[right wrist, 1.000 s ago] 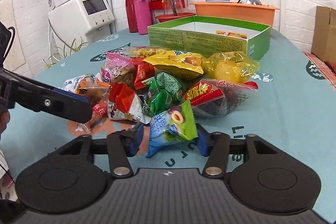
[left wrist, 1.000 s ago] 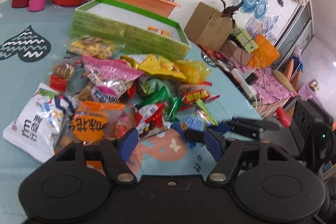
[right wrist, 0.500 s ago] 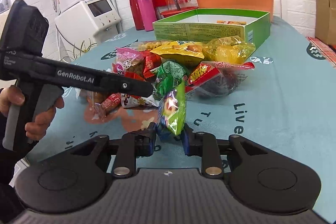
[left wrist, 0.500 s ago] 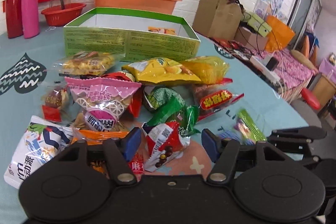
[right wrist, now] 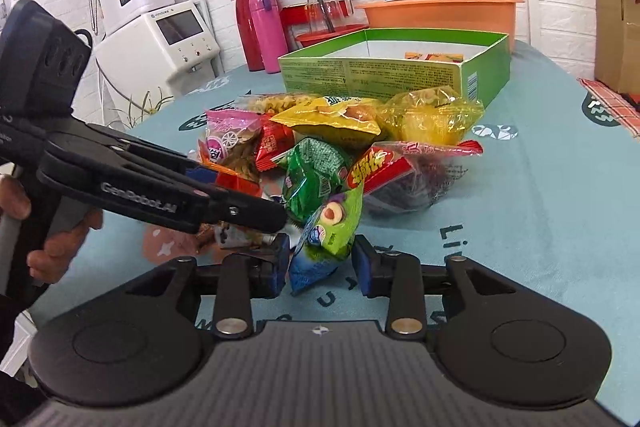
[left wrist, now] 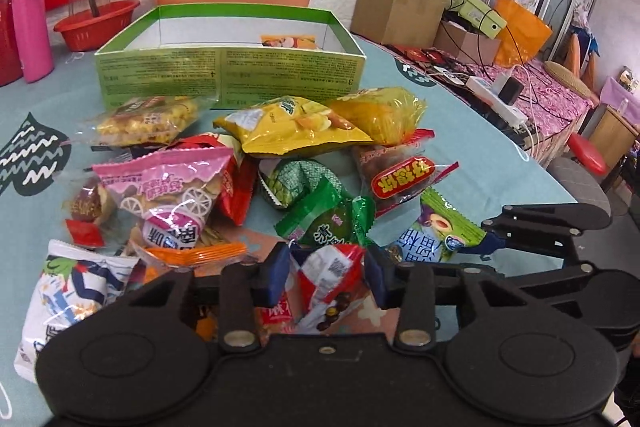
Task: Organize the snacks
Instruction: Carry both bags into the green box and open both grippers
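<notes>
My left gripper (left wrist: 327,273): jaws have been closing around the red-and-white packet (left wrist: 326,285) at the pile's near edge, not yet clamped. Right gripper (right wrist: 321,263): jaws just opened, green-blue packet (right wrist: 326,239) standing loose between them. Next, I judge: clamp left, carry to the far green box (left wrist: 224,75).

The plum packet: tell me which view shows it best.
The right wrist view: the plum packet stands between the right gripper jaws, which have just been opening, front face visible. The left wrist view shows it off to the right, partly hidden.
</notes>
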Tool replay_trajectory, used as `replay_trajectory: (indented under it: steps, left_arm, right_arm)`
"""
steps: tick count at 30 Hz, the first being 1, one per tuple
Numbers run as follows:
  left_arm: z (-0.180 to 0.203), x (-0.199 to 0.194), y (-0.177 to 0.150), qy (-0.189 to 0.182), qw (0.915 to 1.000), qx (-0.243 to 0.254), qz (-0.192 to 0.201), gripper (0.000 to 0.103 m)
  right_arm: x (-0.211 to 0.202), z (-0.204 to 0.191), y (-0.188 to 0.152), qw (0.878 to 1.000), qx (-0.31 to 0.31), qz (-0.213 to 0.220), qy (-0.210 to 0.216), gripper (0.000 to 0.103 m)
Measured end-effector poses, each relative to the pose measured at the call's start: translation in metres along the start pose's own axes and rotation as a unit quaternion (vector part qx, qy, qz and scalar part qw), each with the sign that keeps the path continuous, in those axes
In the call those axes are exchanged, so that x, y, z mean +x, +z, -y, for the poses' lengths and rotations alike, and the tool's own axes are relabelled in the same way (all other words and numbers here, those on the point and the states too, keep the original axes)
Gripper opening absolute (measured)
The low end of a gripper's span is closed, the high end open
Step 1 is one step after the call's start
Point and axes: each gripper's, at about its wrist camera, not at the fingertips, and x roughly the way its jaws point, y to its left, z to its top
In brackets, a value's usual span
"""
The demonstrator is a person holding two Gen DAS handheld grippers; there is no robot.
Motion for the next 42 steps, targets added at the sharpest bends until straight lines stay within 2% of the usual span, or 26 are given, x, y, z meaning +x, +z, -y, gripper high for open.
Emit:
replay_trajectory:
  steps: [2,3,10,12,14,16,17,19,22,25,30,35,42]
  left_arm:
    - [0.002,-0.001,-0.004,-0.003,0.9999,0.012,-0.003,0.095]
    - [0.004,-0.001,-0.006,-0.002,0.9998,0.020,0.000,0.095]
    - [0.013,0.011,-0.004,-0.007,0.9990,0.042,-0.011,0.088]
    - [0.013,0.017,-0.006,-0.016,0.9991,0.035,-0.019,0.079]
    - [0.012,0.015,-0.008,-0.015,0.9996,0.020,-0.014,0.076]
    - [0.008,0.005,-0.009,-0.023,0.9997,-0.001,-0.002,0.076]
    - [0.006,-0.001,-0.008,-0.030,0.9995,-0.007,0.003,0.075]
    - [0.003,-0.022,-0.003,-0.040,0.9987,-0.018,0.025,0.076]
    - [-0.001,-0.051,0.011,-0.049,0.9965,-0.021,0.064,0.075]
    - [-0.005,-0.071,0.033,-0.041,0.9937,-0.028,0.101,0.075]
    - [-0.016,-0.078,0.076,-0.023,0.9887,-0.047,0.141,0.076]
    - [-0.027,-0.052,0.113,-0.015,0.9879,-0.062,0.141,0.076]
    - [-0.046,0.002,0.150,0.011,0.9895,-0.079,0.120,0.076]
  right_arm:
    - [0.002,0.001,0.000,1.000,0.000,-0.001,0.002,0.060]
    - [0.002,0.002,0.000,1.000,0.001,-0.002,0.001,0.060]
    - [0.005,0.002,-0.003,1.000,0.000,-0.003,-0.010,0.060]
    - [0.006,-0.001,-0.003,1.000,-0.014,-0.003,-0.023,0.057]
    - [0.006,-0.001,-0.003,1.000,-0.017,-0.004,-0.022,0.056]
    - [0.001,0.000,-0.001,1.000,-0.012,-0.004,-0.018,0.050]
    - [-0.004,-0.001,0.002,1.000,-0.011,0.002,-0.012,0.044]
    - [-0.017,-0.005,0.008,1.000,-0.021,0.020,-0.004,0.043]
    - [-0.033,-0.011,0.022,0.998,-0.044,0.049,-0.004,0.043]
    - [-0.039,-0.012,0.040,0.995,-0.063,0.078,-0.012,0.043]
    - [-0.031,-0.001,0.082,0.990,-0.069,0.115,-0.035,0.043]
    - [-0.008,0.013,0.115,0.989,-0.071,0.122,-0.052,0.043]
    - [0.041,0.043,0.146,0.992,-0.057,0.093,-0.067,0.043]
